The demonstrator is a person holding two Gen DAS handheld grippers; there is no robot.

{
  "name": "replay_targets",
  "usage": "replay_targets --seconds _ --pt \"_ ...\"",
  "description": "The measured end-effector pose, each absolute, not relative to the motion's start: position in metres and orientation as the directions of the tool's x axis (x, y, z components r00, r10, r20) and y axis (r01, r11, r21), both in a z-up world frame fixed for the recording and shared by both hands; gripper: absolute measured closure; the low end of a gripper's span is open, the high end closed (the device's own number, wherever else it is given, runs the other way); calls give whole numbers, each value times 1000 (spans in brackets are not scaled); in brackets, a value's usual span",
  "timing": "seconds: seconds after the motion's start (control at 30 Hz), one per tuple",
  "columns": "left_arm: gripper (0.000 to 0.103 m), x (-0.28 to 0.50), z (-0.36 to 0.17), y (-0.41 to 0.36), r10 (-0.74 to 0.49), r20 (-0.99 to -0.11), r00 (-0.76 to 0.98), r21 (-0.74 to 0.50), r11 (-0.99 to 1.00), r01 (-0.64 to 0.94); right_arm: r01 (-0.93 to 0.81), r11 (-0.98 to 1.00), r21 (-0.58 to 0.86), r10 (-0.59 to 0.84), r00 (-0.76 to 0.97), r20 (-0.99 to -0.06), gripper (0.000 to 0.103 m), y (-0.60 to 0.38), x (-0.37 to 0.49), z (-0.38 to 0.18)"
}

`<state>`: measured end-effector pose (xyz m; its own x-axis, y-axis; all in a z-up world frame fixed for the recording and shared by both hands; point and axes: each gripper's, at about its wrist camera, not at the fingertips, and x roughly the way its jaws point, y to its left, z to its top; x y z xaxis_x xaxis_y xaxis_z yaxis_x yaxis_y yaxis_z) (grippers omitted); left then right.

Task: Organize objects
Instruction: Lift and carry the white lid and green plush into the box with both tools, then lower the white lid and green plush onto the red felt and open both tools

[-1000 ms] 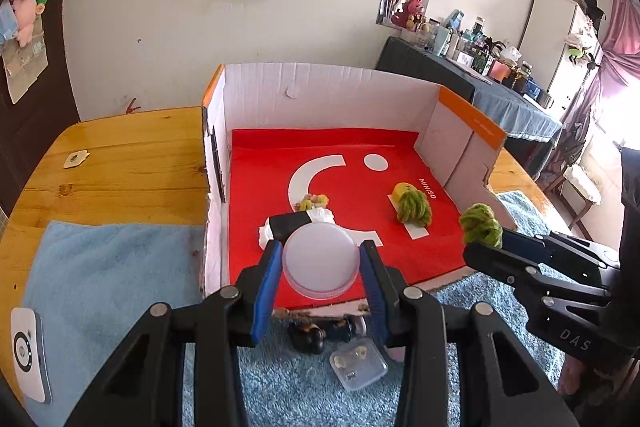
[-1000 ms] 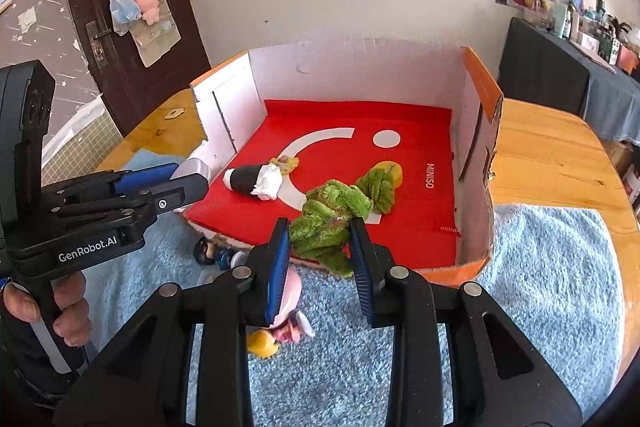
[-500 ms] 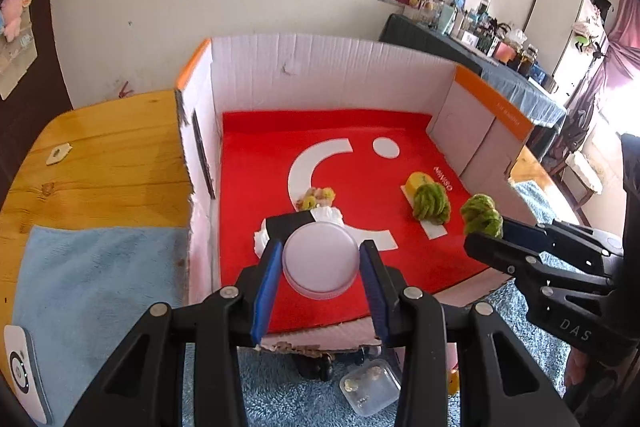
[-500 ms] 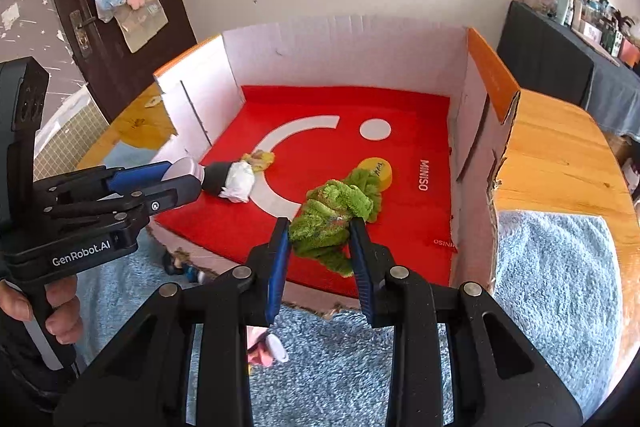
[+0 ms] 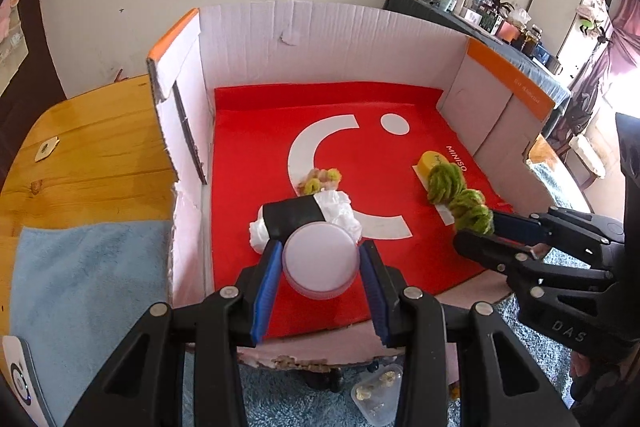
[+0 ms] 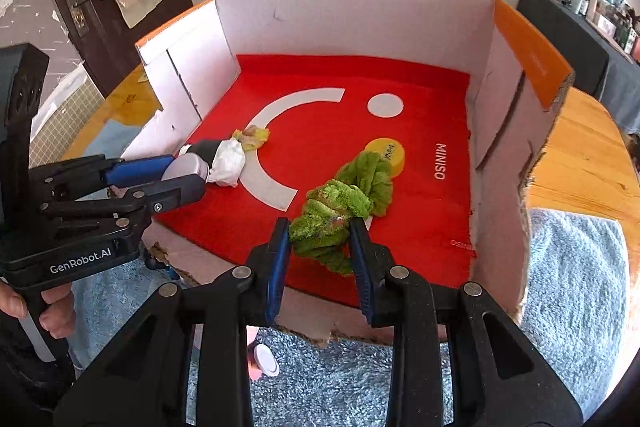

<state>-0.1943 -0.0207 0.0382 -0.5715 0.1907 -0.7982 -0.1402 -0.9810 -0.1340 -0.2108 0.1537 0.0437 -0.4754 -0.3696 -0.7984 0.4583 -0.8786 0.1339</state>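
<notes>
Both grippers were over the open cardboard box, each with a load. The left gripper had its blue fingers set narrow against the sides of a round white container, clamped at the rim with the flat lid facing the camera. It sat low over the red floor of the box, near the front left, just in front of a black-and-white bundle lying there. That container looked stiff and smooth, probably light, and I'd say slippery at the curved wall: a grip across its widest line, as here, seemed the safe one, since off-centre pads could squirt it out.

The right gripper was pinched tight on a fuzzy green cloth, fingers sunk into the pile. The cloth hung over the front right of the box floor, touching or nearly touching a second green tuft that lay by a yellow disc; whether the two green pieces were joined, I couldn't tell. It read as soft, light and floppy, nothing to break, and it would sag wherever it was let go, so a bunched handful in the middle suited it.

Outside the box, on the blue towel, a small clear tub and a pink-and-white trinket waited, untouched.
</notes>
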Motion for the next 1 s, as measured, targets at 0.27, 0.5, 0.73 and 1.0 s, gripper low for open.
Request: replay_targets --seconds 0.27,0.5,0.73,1.0 --pt "61 -209 32 -16 189 -808 -558 -128 -981 -146 448 -884 134 -362 -475 -802 75 154 -221 39" --pt "61 -223 32 -16 183 -806 -563 -127 -982 -138 429 -895 123 -347 -495 -797 75 157 -227 38" --pt "61 -235 29 -15 178 -801 -571 -124 -983 -133 410 -907 97 -320 -519 -793 75 158 -234 35" --pt "61 -241 28 -14 174 -795 -582 -121 -984 -129 404 -909 102 -318 -514 -796 75 158 -238 31"
